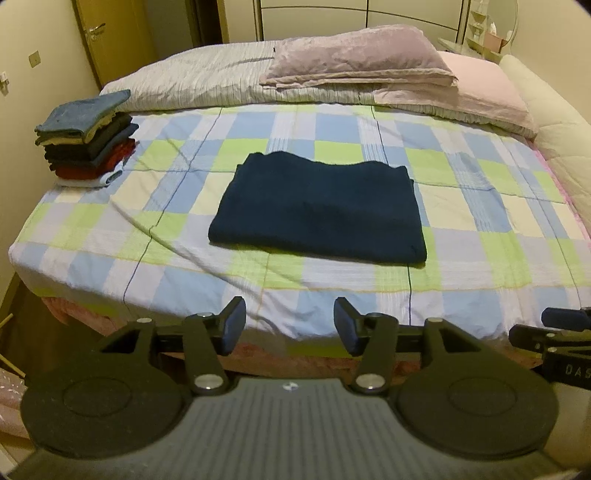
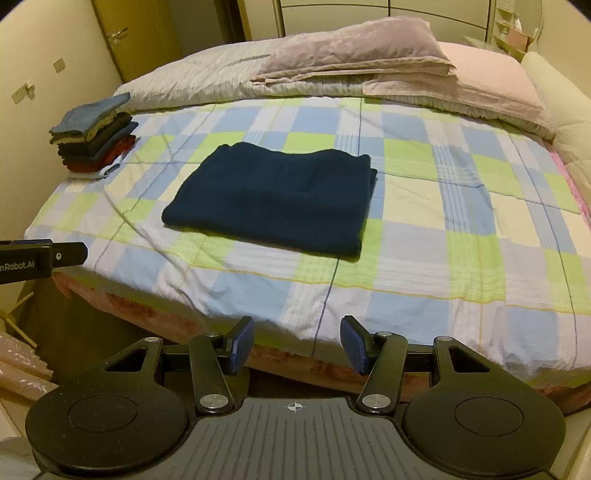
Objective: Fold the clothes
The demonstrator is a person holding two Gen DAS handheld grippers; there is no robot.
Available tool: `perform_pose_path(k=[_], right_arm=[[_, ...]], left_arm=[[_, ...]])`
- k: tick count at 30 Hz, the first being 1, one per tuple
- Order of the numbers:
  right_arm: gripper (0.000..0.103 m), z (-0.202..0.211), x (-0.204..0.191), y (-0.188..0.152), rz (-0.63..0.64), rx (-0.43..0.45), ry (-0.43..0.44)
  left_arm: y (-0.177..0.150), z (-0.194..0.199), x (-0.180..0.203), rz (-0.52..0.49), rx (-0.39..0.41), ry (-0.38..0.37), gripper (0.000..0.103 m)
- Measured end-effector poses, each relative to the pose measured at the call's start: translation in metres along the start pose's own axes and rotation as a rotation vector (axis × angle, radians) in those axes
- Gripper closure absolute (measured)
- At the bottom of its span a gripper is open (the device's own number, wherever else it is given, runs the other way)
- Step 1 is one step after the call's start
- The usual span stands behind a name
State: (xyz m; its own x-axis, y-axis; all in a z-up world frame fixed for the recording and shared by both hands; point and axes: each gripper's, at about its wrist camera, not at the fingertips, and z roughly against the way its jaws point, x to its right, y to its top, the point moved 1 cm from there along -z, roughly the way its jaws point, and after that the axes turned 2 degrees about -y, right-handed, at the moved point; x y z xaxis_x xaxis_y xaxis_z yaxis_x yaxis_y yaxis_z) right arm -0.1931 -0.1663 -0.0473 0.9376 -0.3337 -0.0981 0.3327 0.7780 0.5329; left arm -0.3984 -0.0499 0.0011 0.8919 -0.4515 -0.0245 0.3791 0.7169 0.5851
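A dark navy garment lies folded into a flat rectangle in the middle of the checked bed cover; it also shows in the right wrist view. My left gripper is open and empty, held back over the bed's near edge, well short of the garment. My right gripper is open and empty too, at the near edge, right of the left one. Its tip shows at the right edge of the left wrist view. The left gripper's tip shows in the right wrist view.
A stack of folded clothes sits at the bed's far left corner, also in the right wrist view. Pillows and a striped blanket lie at the head. A wall and door stand left.
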Motion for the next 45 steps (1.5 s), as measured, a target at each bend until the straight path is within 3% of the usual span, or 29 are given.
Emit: perform_pose_path(k=[11, 22, 28, 37, 41, 43, 45], right_arm=[[0.048, -0.009, 0.023, -0.005, -0.034, -0.027, -0.003], [0.048, -0.018, 0.087, -0.015, -0.259, -0.046, -0.065], [0.048, -0.051, 0.107, -0.015, -0.329, -0.099, -0.072], [0.048, -0.153, 0.125, 0.03, -0.447, -0.23, 0.064], [0.047, -0.208, 0.14, 0.045, -0.591, -0.244, 0.123], [0.043, -0.233, 0.149, 0.051, -0.673, -0.227, 0.146], [0.029, -0.258, 0.159, 0.057, -0.752, -0.208, 0.169]], left_arm=[[0.002, -0.016, 0.016, -0.023, -0.042, -0.008, 0.053], [0.041, -0.055, -0.001, 0.05, -0.033, -0.033, 0.053], [0.049, -0.108, -0.037, 0.202, -0.086, -0.05, 0.053], [0.049, -0.214, -0.123, 0.541, -0.177, -0.065, 0.053], [0.048, -0.267, -0.161, 0.737, -0.201, -0.098, 0.053], [0.046, -0.291, -0.18, 0.836, -0.194, -0.106, 0.052], [0.043, -0.317, -0.195, 0.926, -0.183, -0.115, 0.052]])
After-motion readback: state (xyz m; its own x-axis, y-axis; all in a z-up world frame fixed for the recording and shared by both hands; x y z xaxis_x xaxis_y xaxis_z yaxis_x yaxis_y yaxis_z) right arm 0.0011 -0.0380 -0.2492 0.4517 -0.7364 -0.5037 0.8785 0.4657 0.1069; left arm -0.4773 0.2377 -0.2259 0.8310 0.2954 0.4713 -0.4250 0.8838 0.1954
